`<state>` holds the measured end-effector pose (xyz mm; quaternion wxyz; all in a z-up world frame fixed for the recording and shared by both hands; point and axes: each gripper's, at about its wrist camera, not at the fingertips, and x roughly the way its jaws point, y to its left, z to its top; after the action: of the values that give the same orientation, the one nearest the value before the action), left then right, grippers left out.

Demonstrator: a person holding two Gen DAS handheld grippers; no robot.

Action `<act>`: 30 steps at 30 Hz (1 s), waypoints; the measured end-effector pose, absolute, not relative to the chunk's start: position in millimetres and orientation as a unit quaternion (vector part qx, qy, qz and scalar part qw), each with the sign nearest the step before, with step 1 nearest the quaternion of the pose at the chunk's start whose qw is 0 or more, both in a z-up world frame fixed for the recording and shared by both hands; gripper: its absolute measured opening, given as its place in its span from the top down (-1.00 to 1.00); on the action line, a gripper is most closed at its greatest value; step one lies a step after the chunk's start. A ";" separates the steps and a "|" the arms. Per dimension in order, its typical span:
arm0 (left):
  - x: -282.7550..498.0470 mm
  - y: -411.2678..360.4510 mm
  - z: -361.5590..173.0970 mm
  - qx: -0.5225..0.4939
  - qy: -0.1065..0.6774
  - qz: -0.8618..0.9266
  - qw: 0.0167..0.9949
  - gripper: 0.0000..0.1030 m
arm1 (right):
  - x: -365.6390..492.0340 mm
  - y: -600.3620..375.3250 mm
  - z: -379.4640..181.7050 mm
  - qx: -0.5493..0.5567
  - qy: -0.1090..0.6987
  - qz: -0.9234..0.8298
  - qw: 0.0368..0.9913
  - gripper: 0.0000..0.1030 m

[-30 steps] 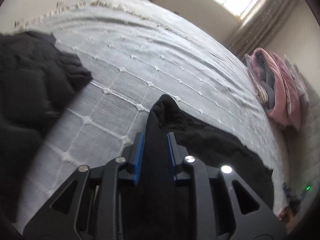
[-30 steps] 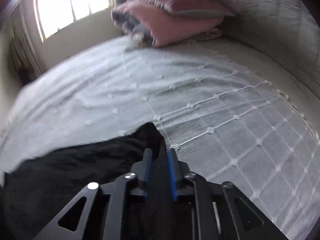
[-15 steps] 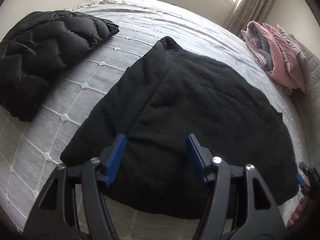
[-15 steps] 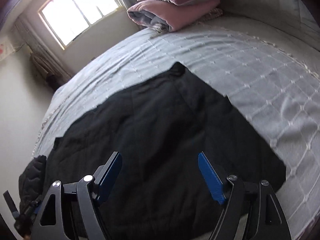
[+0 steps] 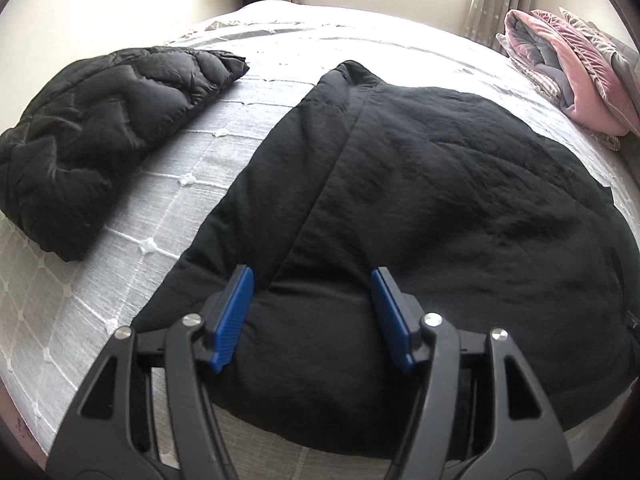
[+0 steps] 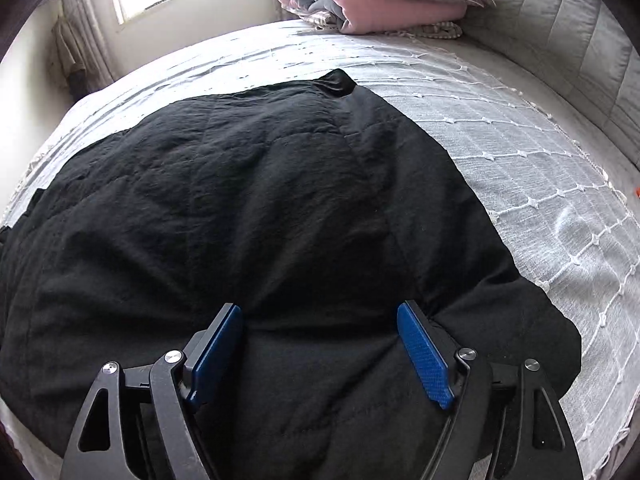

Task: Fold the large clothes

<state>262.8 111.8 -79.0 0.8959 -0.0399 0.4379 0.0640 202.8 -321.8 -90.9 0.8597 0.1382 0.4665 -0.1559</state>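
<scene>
**Op:** Entry. I have both tools above the near edge of the black coat [image 5: 420,184], which lies spread on the white bedspread [image 5: 168,176]. Left gripper [image 5: 312,312]: jaws wide apart, nothing between them, the blue pads [image 5: 234,316] straddling a ridge of fabric. Right gripper [image 6: 320,350]: jaws likewise apart and empty, over the near hem.

**Obs:** Where does the garment sit relative to the rest?

**Op:** It fills the middle of the bed. One corner points to the far side [image 6: 338,80]. The folded puffer jacket [image 5: 100,128] lies to its left, apart from it. The pink bedding pile [image 6: 372,0] is at the headboard end, well clear.

**Obs:** Step in hand, by your reading?

**Op:** My judgement: choosing grip points for the next fold. The coat looks thick and padded, so I would bite deep rather than nip the surface layer, otherwise only the top ply lifts. I'd take both near corners at matching positions along the hem, so the fold line comes out straight.

**Obs:** Risks?

**Op:** The bedspread has raised knots and a loose weave; a low approach could pinch it along with the coat. I'd also lift both sides evenly, or the bulk may slump sideways toward the puffer jacket.
</scene>
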 end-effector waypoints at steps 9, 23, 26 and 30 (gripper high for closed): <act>228.4 62.4 -31.4 0.019 0.408 0.019 0.912 -0.23 | 120.6 -347.7 -42.3 0.280 0.339 -0.194 0.877 -0.59; 219.2 -80.8 -63.3 0.132 0.460 -0.135 0.868 -0.27 | 108.1 -347.2 -36.8 0.374 0.310 -0.167 0.858 -0.59; 227.4 -73.9 -71.9 0.104 0.472 -0.137 0.864 -0.34 | 118.6 -334.1 -41.6 0.362 0.339 -0.145 0.856 -0.59; 235.5 -80.8 -55.7 0.107 0.488 -0.126 0.857 -0.28 | 129.6 -323.2 -49.8 0.348 0.369 -0.135 0.851 -0.59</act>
<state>235.5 -80.8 -55.7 0.8568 0.1072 0.4884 -0.1260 129.6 -323.2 -49.8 0.8511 0.3484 0.3688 -0.1354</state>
